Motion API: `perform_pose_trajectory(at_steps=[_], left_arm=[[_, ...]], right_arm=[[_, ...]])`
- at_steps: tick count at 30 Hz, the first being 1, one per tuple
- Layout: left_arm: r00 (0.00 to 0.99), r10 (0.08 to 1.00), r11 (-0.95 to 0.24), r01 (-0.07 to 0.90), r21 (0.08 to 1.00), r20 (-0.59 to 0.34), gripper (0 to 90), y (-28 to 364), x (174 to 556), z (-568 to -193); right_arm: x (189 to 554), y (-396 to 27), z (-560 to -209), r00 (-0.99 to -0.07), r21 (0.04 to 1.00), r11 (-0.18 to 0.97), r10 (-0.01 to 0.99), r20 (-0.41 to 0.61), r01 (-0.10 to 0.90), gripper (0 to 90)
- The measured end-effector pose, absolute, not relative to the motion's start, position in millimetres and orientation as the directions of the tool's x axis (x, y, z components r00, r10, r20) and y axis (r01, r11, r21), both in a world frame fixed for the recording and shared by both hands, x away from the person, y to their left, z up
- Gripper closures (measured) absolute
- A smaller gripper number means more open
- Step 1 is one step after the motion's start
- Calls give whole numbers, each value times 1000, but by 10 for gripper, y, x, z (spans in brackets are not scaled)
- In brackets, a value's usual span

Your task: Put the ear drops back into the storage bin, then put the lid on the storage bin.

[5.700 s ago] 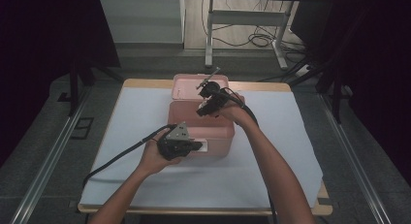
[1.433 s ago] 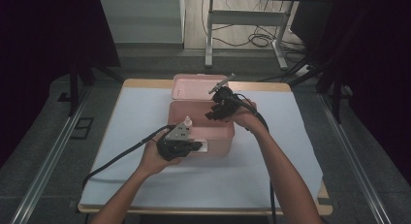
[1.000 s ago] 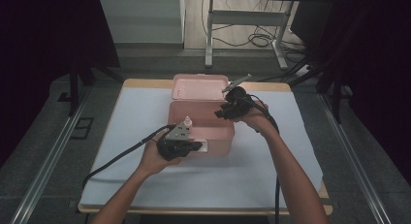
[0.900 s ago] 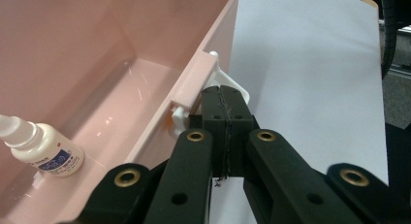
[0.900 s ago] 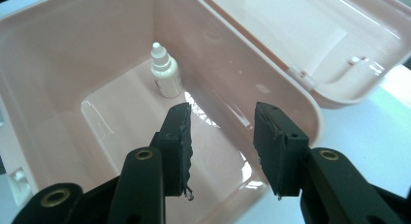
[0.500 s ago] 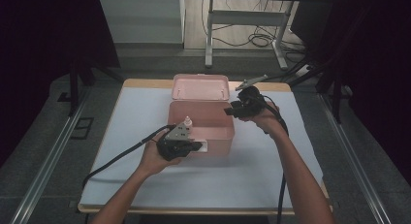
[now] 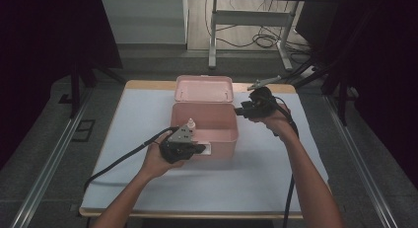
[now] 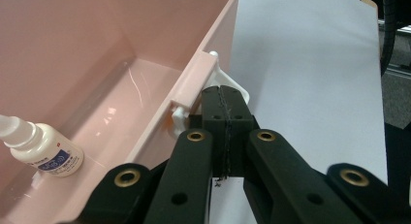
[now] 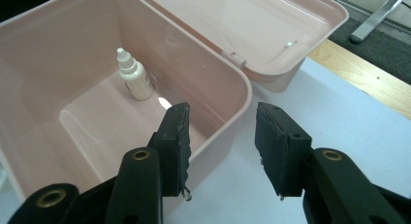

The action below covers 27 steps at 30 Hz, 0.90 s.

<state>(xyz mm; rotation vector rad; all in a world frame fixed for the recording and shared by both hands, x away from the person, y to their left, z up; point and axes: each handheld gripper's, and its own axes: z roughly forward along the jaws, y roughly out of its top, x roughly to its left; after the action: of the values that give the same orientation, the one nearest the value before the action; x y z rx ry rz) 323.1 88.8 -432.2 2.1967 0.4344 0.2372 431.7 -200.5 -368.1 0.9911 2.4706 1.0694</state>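
Note:
A pink plastic box (image 7: 217, 136) stands open on the table, its lid (image 7: 204, 88) laid back behind it. A small white dropper bottle (image 7: 191, 124) (image 8: 41, 147) (image 9: 134, 82) stands upright inside, in the near left corner as the high view shows it. My left gripper (image 7: 201, 149) (image 8: 225, 112) is shut, its tips against the white latch (image 8: 232, 86) on the box's front wall, with nothing between the jaws. My right gripper (image 7: 240, 111) (image 9: 221, 115) hovers at the box's right rim, open and holding nothing.
The box sits mid-table on a pale blue sheet (image 7: 276, 159), with bare sheet to its left, right and front. A wooden table edge (image 7: 148, 84) runs along the back. Cables trail from both grippers toward the near edge. A metal stand (image 7: 213, 30) is behind the table.
My right gripper has pulled back from over the box's inside to the right, ending beside the right rim. The left gripper and the bottle have stayed put.

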Motion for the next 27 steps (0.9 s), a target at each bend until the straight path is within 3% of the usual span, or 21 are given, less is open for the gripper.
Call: perform_pose_trajectory(at_steps=[27], left_arm=[[922,387,-571,225,789,18,900,890,3232,-4320]], right_arm=[[4628,-2157,-3759,-612,718,380,787,81,583,536]])
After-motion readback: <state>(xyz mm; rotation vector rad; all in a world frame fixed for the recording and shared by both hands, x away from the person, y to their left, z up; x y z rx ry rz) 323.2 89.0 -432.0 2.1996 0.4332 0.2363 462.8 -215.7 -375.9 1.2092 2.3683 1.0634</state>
